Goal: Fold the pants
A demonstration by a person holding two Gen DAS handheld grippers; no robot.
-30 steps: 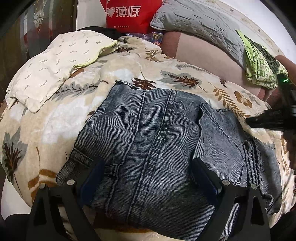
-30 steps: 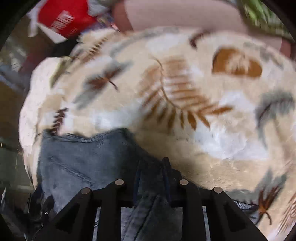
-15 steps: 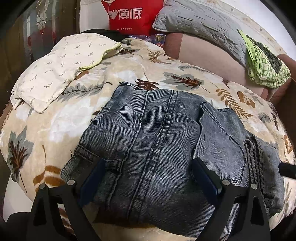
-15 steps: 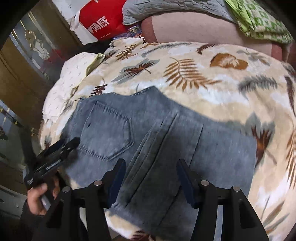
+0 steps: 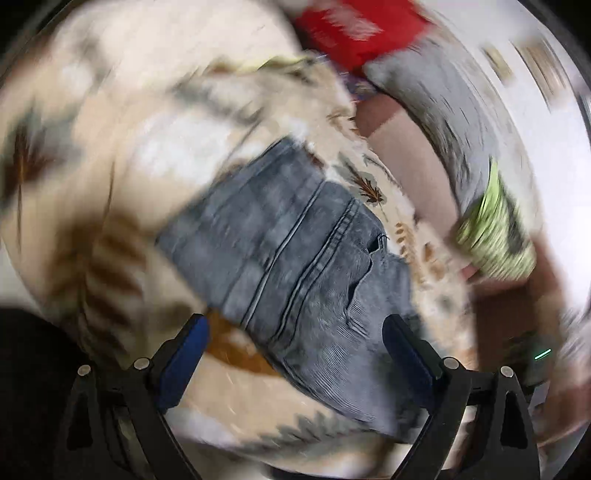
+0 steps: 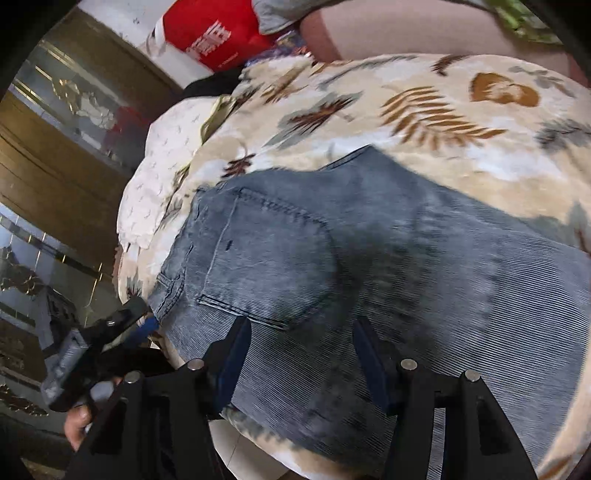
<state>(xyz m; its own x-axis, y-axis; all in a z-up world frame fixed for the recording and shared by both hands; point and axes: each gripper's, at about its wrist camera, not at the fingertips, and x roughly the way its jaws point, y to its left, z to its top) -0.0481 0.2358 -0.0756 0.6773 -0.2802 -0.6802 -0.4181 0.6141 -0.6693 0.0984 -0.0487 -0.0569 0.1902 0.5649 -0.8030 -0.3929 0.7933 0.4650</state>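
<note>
Nearest the right wrist camera, the right gripper (image 6: 301, 350) is seen with its two blue-padded fingers (image 6: 232, 354) set apart at a moderate width; its jaws have just been opening, and nothing is clamped between them, the denim lying beneath the gap. Directly below and beyond these fingers, the folded pants (image 6: 369, 258), of grey-blue washed denim, are laid flat on the leaf-print blanket (image 6: 424, 110), with a back pocket (image 6: 266, 258) facing upward and a seam edge running toward the far side. At the lower left of the same view, the left gripper (image 6: 122, 325) is held by a hand (image 6: 79, 417) just beside the near corner of the pants; whether it touches the cloth cannot be told. From the left wrist view, which is heavily blurred, the left gripper (image 5: 295, 354) is shown with its jaws spread wide and empty, the pants (image 5: 306, 266) lying between and beyond the fingertips. Farther out, a cream patterned pillow (image 6: 162, 177) is placed at the blanket's edge, touching it. Beyond that, a red bag (image 6: 218, 33) with white lettering is set against a grey quilted cushion (image 5: 436, 103), and a green patterned cloth (image 5: 495, 236) is draped over a pinkish-brown sofa back (image 6: 406, 29).
</note>
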